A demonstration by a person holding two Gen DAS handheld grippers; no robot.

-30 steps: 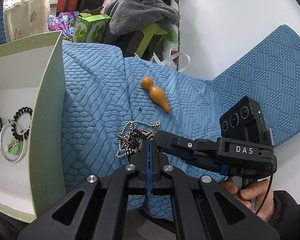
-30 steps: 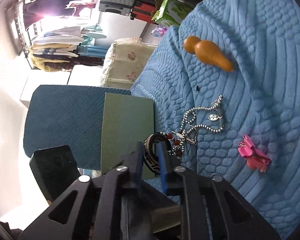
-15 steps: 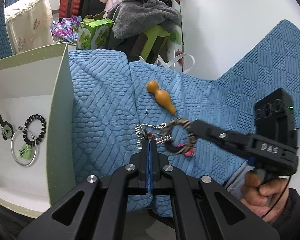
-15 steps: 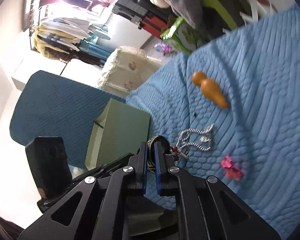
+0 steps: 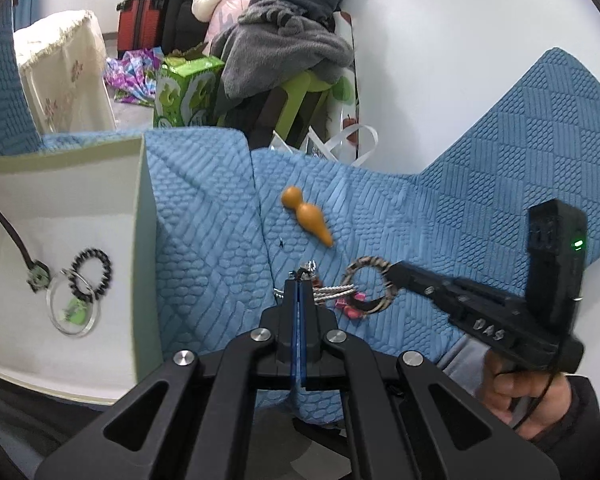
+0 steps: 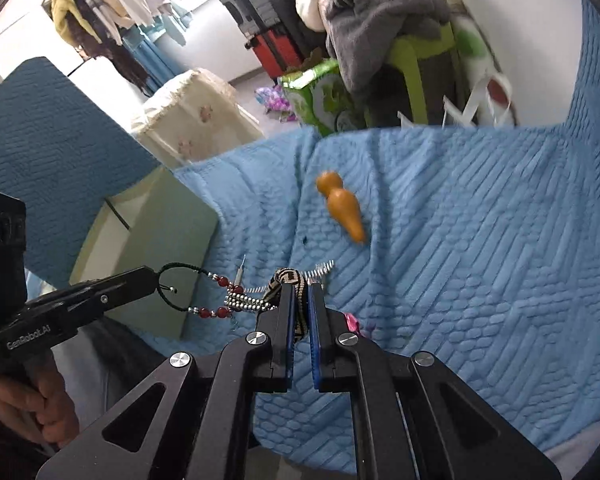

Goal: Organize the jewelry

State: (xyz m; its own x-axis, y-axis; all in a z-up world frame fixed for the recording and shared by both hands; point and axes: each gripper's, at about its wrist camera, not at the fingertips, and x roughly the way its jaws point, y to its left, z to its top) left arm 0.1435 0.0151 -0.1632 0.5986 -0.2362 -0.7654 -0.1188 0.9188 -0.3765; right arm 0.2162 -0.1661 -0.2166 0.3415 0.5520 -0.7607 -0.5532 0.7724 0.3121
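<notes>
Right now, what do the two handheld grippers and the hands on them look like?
Both are matte black pistol-grip units with blue-padded fingers and silver bolts. The right gripper reads "DAS", with a green LED and thin black cable; the left gripper reads "GenRobot.AI". Bare hands, dark sleeves.

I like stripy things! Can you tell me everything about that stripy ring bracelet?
The stripy bracelet is a round loop, woven-looking, banded dark and cream. The right gripper pinches one side of it between its fingers, holding it up over the blue blanket. A silver bead chain hangs tangled against it, just above a pink clip.
</notes>
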